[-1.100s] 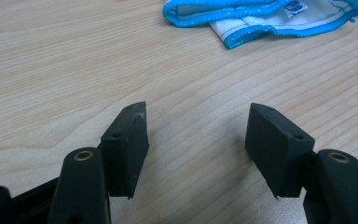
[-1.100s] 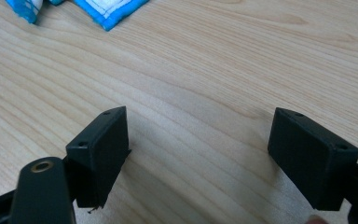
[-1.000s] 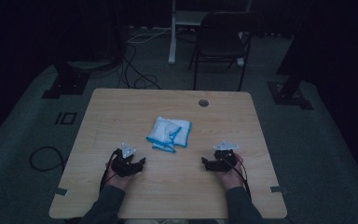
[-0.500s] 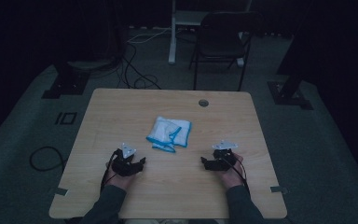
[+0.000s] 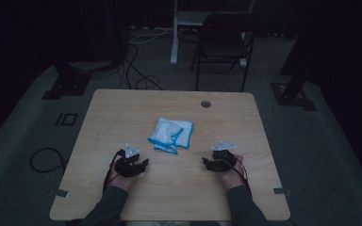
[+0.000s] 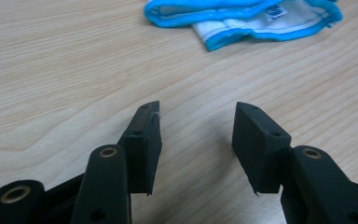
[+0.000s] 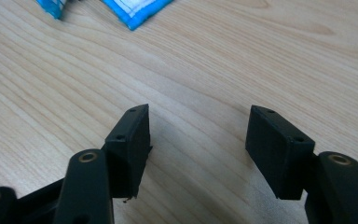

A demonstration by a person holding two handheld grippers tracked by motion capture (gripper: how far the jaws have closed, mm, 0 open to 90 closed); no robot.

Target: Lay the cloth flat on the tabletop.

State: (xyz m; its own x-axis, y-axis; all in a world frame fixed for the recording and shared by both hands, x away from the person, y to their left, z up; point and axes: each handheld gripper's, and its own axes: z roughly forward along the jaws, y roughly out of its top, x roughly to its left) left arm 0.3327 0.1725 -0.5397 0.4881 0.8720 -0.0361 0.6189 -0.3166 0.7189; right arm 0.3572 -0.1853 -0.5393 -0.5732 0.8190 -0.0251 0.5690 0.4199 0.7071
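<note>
A white cloth with a blue border [image 5: 171, 135] lies crumpled just above the middle of the high view, on the wooden table [image 5: 122, 113], apart from both grippers. The left gripper [image 5: 141, 165] sits at lower left of centre and the right gripper [image 5: 207, 164] at lower right, each low over bare wood. Both have just been closing a little, yet their jaws stand released with nothing between them; the cloth [image 6: 242, 18] lies along the top edge of the left gripper view.

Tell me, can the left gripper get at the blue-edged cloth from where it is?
Probably yes: the left gripper has its jaws open and just closing slightly, nothing between them, and bare table lies ahead to the cloth.
</note>
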